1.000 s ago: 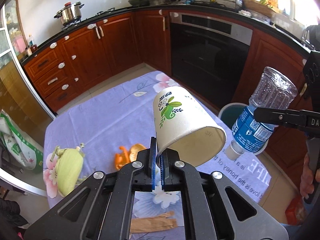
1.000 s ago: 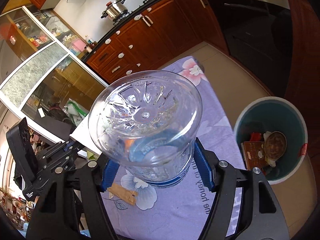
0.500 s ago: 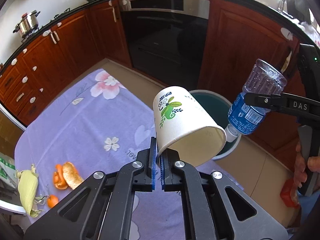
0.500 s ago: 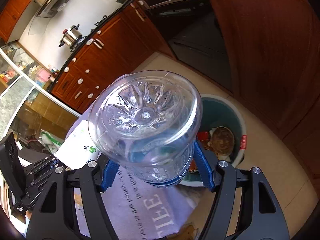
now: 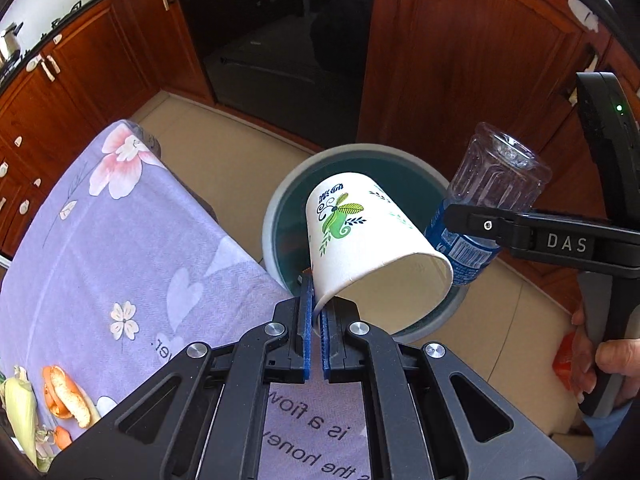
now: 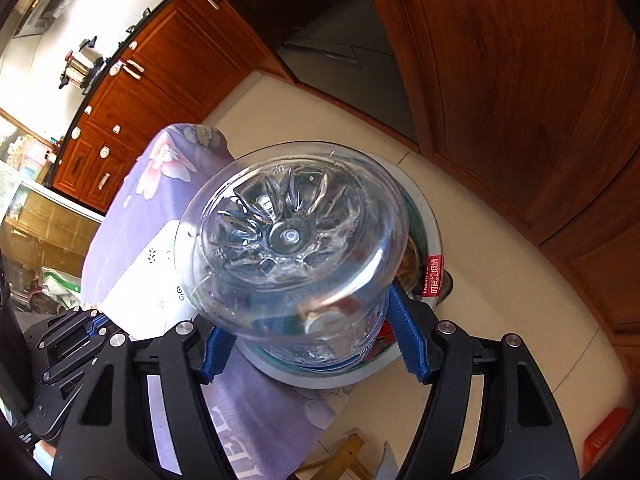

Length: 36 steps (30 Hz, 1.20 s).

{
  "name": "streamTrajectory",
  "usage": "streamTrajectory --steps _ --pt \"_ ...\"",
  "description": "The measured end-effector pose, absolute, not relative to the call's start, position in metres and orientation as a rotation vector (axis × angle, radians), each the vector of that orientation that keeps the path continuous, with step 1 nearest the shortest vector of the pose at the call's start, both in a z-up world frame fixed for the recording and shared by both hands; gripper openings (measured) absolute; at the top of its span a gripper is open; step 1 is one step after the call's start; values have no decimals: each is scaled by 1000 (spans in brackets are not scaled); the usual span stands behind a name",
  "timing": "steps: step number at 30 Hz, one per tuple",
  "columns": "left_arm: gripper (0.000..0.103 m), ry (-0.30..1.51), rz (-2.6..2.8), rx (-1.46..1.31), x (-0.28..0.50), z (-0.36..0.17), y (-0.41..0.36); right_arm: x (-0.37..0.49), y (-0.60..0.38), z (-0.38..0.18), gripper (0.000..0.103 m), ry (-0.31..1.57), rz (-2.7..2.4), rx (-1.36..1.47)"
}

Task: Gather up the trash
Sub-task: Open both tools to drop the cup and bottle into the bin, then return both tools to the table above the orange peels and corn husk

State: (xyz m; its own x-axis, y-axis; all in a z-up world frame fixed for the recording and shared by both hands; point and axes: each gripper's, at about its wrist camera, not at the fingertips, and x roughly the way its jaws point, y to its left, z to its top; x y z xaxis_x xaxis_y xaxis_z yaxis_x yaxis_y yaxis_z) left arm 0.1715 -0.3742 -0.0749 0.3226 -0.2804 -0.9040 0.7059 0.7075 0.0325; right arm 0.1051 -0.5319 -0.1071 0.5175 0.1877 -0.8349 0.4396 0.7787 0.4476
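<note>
Shiny brown wooden cupboards [image 5: 460, 60] and a pale tiled floor [image 5: 224, 160] were seen. A soft purple flowered cloth [image 5: 120, 240] was spread beside a round bin [image 5: 272, 216]. Above the bin, a clear ridged bottle [image 6: 292, 240] was squeezed upside down by the right gripper [image 6: 308, 344], and a smooth paper cup [image 5: 368, 240] was pinched by its rim in the left gripper [image 5: 316, 340].

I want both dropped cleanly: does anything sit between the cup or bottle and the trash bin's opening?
Nothing visible does. The paper cup and the plastic bottle both hang over the open trash bin, which has no lid.
</note>
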Motion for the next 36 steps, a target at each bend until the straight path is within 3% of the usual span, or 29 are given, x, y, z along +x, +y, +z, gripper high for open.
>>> streamTrajectory --steps 6,8,9,10,11,13,20,36 --pt "5 1100 -684 487 176 -94 -387 118 -531 -120 66 1083 -147 706" --pt "9 1123 -688 487 177 -100 -389 119 -535 -121 78 1086 -147 718" --pt "13 1135 -690 484 178 -102 -389 119 -535 -120 79 1079 -148 724" --pt "28 1137 -685 483 179 -103 -389 119 -536 -118 79 1073 -148 727" --pt "49 1124 -677 483 178 -101 -388 118 -537 -116 81 1071 -150 727" --pt "59 1085 -661 477 176 -95 -384 118 -537 -112 85 1066 -156 728" --pt "71 1074 -659 426 174 -78 -368 116 -530 -98 93 1050 -171 724" --pt "81 1011 -606 341 151 -32 -298 119 -470 -52 96 1021 -107 660"
